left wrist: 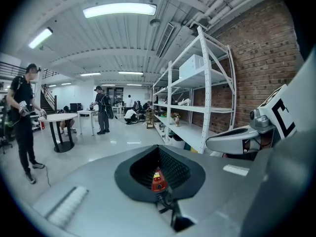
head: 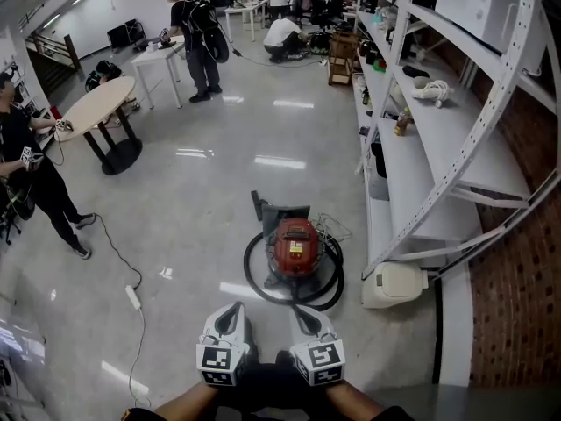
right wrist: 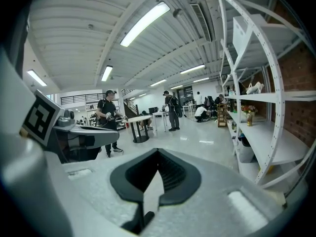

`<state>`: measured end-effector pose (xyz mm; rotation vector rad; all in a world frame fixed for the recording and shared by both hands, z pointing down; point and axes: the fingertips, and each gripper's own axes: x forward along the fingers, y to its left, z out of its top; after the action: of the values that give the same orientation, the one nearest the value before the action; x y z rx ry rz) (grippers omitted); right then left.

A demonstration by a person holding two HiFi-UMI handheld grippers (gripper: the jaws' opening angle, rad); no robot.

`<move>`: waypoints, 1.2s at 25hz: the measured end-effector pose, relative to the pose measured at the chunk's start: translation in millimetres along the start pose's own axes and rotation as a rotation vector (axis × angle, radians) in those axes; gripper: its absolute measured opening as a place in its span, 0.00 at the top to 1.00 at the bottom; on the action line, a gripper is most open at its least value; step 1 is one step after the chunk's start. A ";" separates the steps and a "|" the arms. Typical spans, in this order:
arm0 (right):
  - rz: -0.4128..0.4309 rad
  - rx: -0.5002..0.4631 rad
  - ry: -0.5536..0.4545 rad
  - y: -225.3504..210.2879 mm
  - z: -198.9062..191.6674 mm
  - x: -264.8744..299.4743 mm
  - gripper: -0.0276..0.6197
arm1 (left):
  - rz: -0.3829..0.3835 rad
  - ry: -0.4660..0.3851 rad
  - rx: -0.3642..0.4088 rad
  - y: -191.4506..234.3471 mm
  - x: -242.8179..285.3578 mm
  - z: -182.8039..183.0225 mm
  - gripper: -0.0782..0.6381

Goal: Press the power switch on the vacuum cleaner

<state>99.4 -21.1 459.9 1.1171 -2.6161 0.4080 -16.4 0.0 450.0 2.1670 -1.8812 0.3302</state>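
Observation:
The red vacuum cleaner (head: pixel 296 246) stands on the pale floor with its black hose (head: pixel 326 289) looped round its base. From here I cannot make out its power switch. Both grippers hang side by side just short of it, at the bottom of the head view. My left gripper (head: pixel 234 310) is shut and holds nothing. Through the thin slit between its pads, a sliver of the red vacuum cleaner (left wrist: pixel 158 180) shows. My right gripper (head: pixel 301 317) is also shut and empty, and only floor shows through its slit (right wrist: pixel 154 190).
White metal shelving (head: pixel 421 147) runs along the brick wall on the right, with a white container (head: pixel 394 283) on the floor beside the vacuum. A power strip (head: pixel 133 297) and its cable lie to the left. A round table (head: pixel 96 103) and several people stand farther off.

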 end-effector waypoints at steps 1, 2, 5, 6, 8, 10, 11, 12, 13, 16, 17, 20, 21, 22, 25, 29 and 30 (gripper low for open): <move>-0.010 0.003 -0.001 -3.1 1.3 1.2 0.97 | -0.013 -0.001 0.005 -1.2 4.8 1.8 0.87; -0.018 0.006 -0.001 -6.0 0.7 2.9 0.97 | -0.026 0.000 0.008 -2.1 9.6 3.3 0.87; -0.046 0.017 0.009 -14.4 -0.2 10.7 0.97 | -0.060 0.007 0.012 -1.4 24.7 4.0 0.87; -0.057 0.021 0.012 -16.7 1.1 14.1 0.97 | -0.068 0.010 0.012 0.2 30.0 3.3 0.87; -0.073 0.027 0.024 -19.9 1.2 22.1 0.97 | -0.082 0.017 0.009 4.7 40.6 1.8 0.87; -0.074 0.032 0.049 -22.5 -5.5 33.5 0.97 | -0.096 0.023 0.004 10.2 52.6 0.4 0.87; -0.073 0.036 0.063 -24.6 -8.8 40.9 0.97 | -0.102 0.027 0.002 13.6 59.6 -0.5 0.87; -0.074 0.041 0.077 -27.5 -11.0 49.1 0.97 | -0.109 0.031 0.001 17.8 67.1 -2.0 0.87; -0.080 0.046 0.089 -30.9 -12.6 57.8 0.97 | -0.114 0.036 -0.002 22.9 74.6 -4.2 0.87; -0.111 0.053 0.134 -41.7 -15.7 83.8 0.97 | -0.130 0.068 -0.019 41.3 96.4 -13.2 0.87; -0.126 0.052 0.150 -45.8 -15.4 92.8 0.97 | -0.135 0.081 -0.024 48.2 104.1 -15.7 0.87; -0.166 0.053 0.199 -58.4 -18.2 122.1 0.97 | -0.151 0.108 -0.030 71.4 130.7 -18.9 0.87; -0.178 0.056 0.214 -62.7 -21.4 131.4 0.97 | -0.158 0.113 -0.030 78.7 140.4 -19.6 0.87; -0.191 0.062 0.229 -67.5 -24.4 140.4 0.97 | -0.167 0.118 -0.029 85.2 150.1 -20.5 0.87; -0.237 0.101 0.274 -82.9 -33.5 166.4 0.97 | -0.200 0.138 -0.016 99.9 178.6 -26.9 0.87; -0.302 0.139 0.326 -98.3 -42.6 190.2 0.97 | -0.269 0.183 -0.008 101.2 209.8 -40.1 0.87; -0.314 0.145 0.336 -100.8 -43.8 194.5 0.97 | -0.286 0.192 -0.009 99.7 216.2 -42.1 0.87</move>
<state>49.2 -200.3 583.6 1.3460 -2.1084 0.6582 -85.1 -200.9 565.5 2.2681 -1.4463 0.4512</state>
